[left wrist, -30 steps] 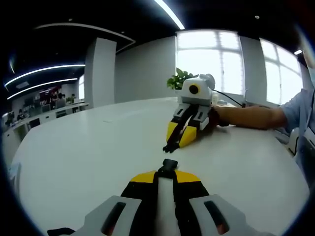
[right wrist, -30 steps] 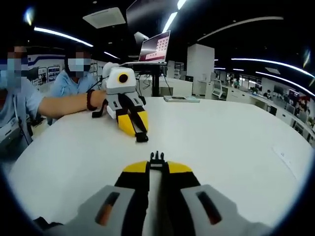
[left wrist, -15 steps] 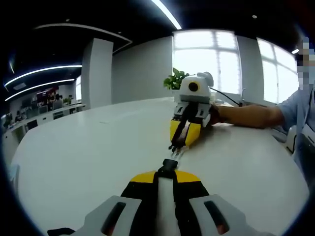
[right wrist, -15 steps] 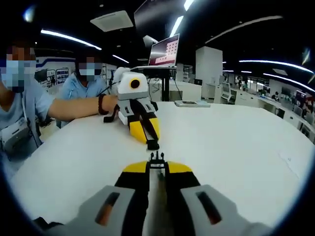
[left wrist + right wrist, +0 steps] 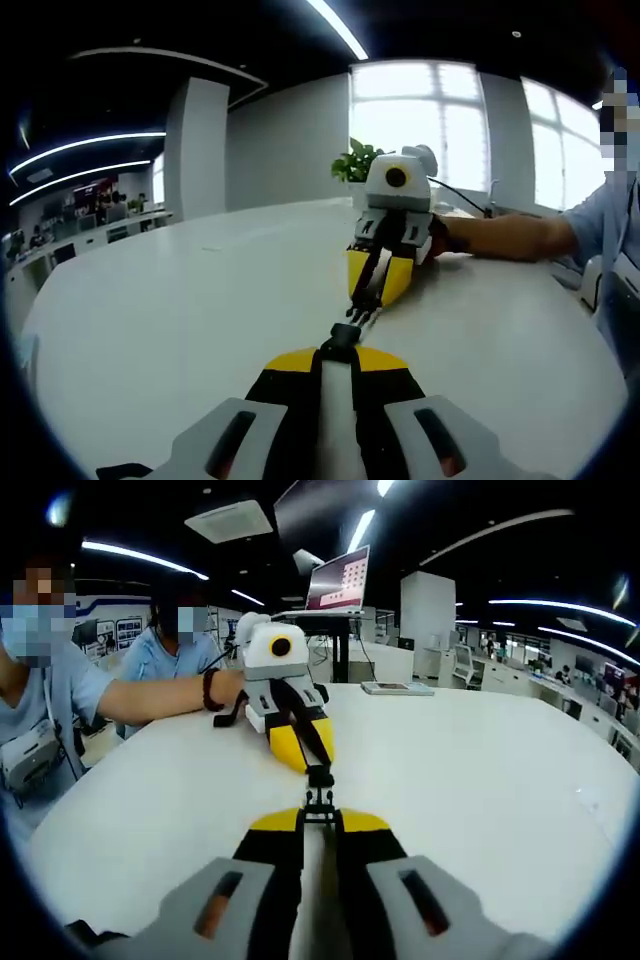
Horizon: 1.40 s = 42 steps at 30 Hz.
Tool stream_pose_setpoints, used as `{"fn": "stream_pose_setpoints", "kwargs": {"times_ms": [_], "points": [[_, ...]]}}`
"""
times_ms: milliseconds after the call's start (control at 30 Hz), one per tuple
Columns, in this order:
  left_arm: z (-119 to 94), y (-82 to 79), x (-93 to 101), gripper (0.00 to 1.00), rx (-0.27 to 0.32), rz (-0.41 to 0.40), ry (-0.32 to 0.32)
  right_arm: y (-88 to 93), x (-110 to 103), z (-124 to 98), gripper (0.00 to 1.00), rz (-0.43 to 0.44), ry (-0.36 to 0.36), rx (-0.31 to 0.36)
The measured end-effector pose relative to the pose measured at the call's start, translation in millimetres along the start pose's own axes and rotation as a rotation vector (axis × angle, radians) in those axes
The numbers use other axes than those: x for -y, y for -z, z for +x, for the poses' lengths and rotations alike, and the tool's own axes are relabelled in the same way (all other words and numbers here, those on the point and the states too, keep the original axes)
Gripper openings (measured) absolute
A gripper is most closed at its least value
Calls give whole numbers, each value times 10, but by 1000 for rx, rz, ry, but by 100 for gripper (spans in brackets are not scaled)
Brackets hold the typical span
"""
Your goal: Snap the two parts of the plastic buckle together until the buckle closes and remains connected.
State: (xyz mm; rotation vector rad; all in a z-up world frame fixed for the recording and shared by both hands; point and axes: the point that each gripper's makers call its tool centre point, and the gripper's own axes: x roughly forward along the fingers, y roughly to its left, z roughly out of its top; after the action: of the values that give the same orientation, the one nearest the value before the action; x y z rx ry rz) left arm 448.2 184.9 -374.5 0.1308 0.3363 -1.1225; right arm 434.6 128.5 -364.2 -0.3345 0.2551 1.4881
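Two hand-held tools meet tip to tip above a white tabletop. In the left gripper view, the left tool rises from the lower edge with its yellow-and-black jaws closed on a black buckle part, which projects just beyond the jaw tips. Directly beyond it, the right tool points back toward the camera, held by a hand whose forearm lies along the tabletop. The tip of the right tool touches or nearly touches the buckle part; whether the two pieces are fully latched cannot be told.

In the right gripper view, the right tool has its jaws closed on a pronged buckle part. Immediately beyond this part, the left tool faces the camera, its jaws closed on a dark piece that meets the prongs. A hand grips the left tool from behind. A monitor stands beyond the left tool, past the tabletop's far edge.
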Motion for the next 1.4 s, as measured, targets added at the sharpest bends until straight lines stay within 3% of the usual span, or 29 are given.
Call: {"fn": "stream_pose_setpoints", "kwargs": {"times_ms": [833,1400], "points": [[34,-9,198,11,-2,17,42,-34,-2,23,12,-59,-21,14],[42,-14,180,11,-3,23,55,-29,26,77,12,-69,-40,2]]}}
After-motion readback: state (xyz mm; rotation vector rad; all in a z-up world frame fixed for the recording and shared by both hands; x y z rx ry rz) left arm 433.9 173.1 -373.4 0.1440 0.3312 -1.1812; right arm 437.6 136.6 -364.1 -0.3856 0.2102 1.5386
